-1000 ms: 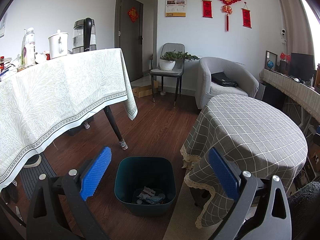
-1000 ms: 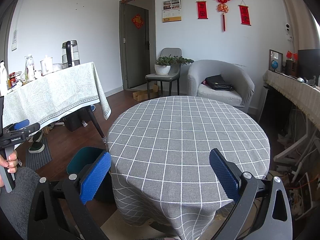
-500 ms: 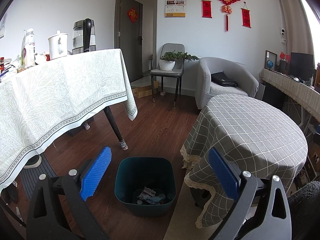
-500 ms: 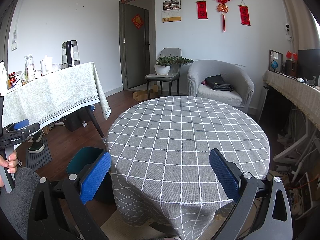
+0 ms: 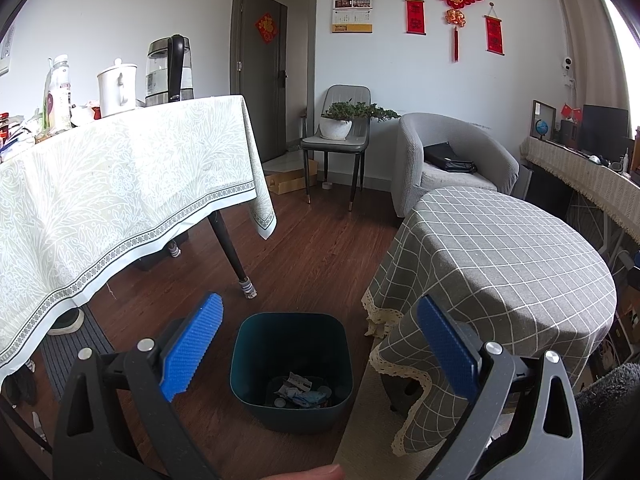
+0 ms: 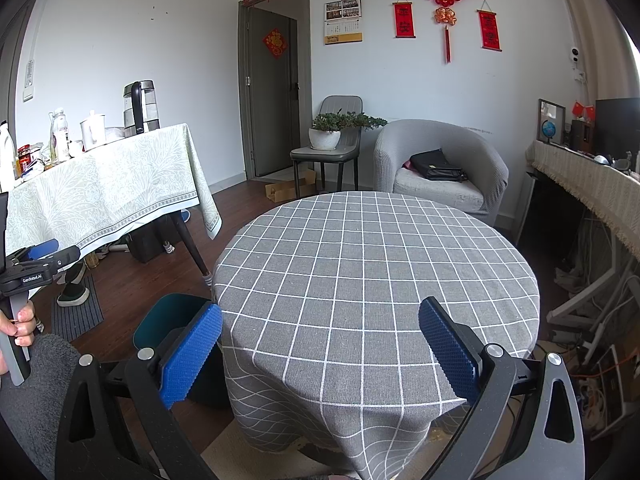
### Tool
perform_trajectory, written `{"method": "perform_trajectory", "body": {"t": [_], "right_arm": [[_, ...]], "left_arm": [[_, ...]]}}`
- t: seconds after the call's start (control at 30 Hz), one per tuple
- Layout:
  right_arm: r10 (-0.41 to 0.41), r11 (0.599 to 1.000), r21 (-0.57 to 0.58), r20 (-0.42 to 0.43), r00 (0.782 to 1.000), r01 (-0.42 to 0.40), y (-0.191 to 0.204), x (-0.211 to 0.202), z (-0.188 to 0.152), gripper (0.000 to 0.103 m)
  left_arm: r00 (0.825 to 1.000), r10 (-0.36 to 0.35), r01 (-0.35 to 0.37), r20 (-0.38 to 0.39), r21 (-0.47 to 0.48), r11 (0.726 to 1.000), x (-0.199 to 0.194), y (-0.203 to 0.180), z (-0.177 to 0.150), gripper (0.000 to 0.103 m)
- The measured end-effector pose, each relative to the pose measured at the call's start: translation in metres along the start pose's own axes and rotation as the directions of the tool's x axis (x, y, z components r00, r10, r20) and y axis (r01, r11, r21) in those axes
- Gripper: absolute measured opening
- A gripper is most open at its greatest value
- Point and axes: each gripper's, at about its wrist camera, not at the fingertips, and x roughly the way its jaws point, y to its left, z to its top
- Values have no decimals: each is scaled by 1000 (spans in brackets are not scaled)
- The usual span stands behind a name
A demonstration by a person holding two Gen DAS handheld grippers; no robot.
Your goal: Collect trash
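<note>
while your left claw (image 5: 318, 344) hangs wide and empty above the floor (image 5: 320, 248), the teal bin (image 5: 291, 368) sits right below it, between its blue pads (image 5: 192, 346). trash (image 5: 300, 390), crumpled wrappers and small bits, lies in the bottom of the bin. the bin stands on the wood floor just beside the round surface (image 5: 500, 264) with the grey checked cloth, whose lace hem hangs near the bin's right wall. to the left stands a long surface (image 5: 120, 184) under a pale leaf-print cloth, carrying a kettle (image 5: 170, 70), a white jug (image 5: 116, 88) and bottles.

your right claw (image 6: 320, 354) is also spread wide and holds nothing, poised over the near edge of the round surface (image 6: 372, 264); its top shows only the checked cloth. from this side the bin (image 6: 168, 318) peeks out at the left, partly hidden behind the left pad. your left hand (image 6: 18, 326) grips the other tool's handle at the far left edge. behind, a grey armchair (image 6: 440, 164) holds a black bag (image 6: 436, 164), and a chair (image 6: 328, 148) carries a potted plant (image 6: 340, 128).
</note>
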Motion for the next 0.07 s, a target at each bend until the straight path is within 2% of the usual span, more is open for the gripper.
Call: {"method": "perform_trajectory", "body": {"t": [0.07], "right_arm": [[0,1000,0,0,1000,0,0,0,0,99]], "left_arm": [[1000,0,0,0,3,1000,0,1,0,100]]}}
